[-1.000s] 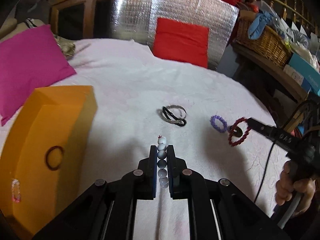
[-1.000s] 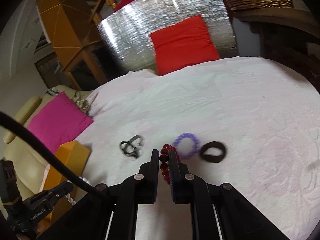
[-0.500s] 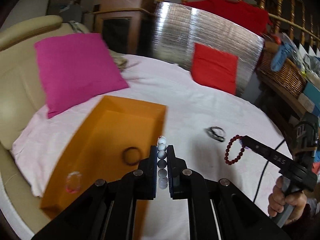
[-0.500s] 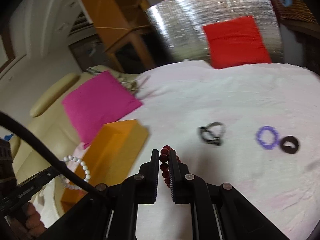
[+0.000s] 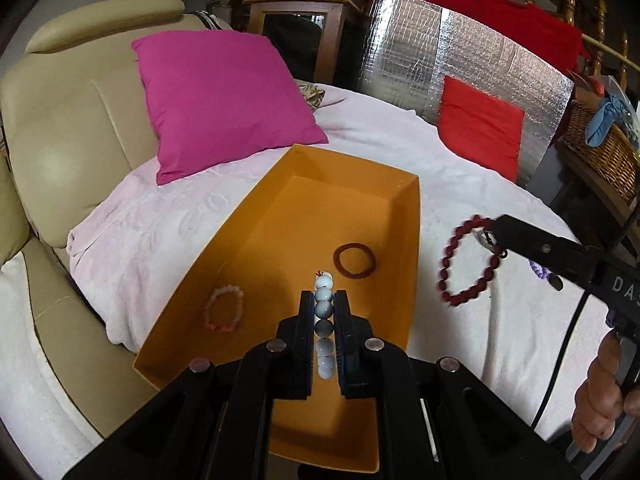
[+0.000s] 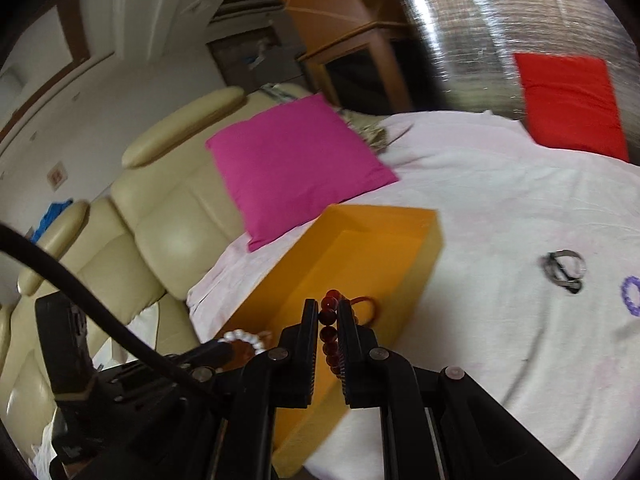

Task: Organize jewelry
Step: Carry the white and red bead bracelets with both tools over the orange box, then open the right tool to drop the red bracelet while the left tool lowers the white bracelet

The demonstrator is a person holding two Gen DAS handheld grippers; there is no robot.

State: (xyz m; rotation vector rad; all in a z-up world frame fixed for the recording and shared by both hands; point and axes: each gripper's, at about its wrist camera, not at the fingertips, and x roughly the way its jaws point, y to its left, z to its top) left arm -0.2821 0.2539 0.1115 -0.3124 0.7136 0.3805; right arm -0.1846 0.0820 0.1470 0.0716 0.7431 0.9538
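My left gripper (image 5: 324, 300) is shut on a white-grey bead bracelet (image 5: 323, 306) and holds it above the open orange box (image 5: 414, 216). Inside the box lie a brown ring band (image 5: 355, 261) and a pink bead bracelet (image 5: 224, 307). My right gripper (image 6: 329, 308) is shut on a dark red bead bracelet (image 6: 329, 326), which also shows in the left wrist view (image 5: 468, 261), hanging just right of the box. The box also shows in the right wrist view (image 6: 434, 236). A black-and-silver piece (image 6: 564, 266) and a purple bead bracelet (image 6: 631, 296) lie on the white cloth.
A pink cushion (image 5: 224, 100) leans on the beige sofa (image 5: 72, 128) behind the box. A red cushion (image 5: 478, 124) rests against a silver foil panel (image 5: 452, 52). A wicker basket (image 5: 604, 152) stands on a shelf at right.
Both grippers have swung left towards the orange box with their bracelets. The left gripper now hangs over the box's inside, and the red bracelet is close to its right wall.
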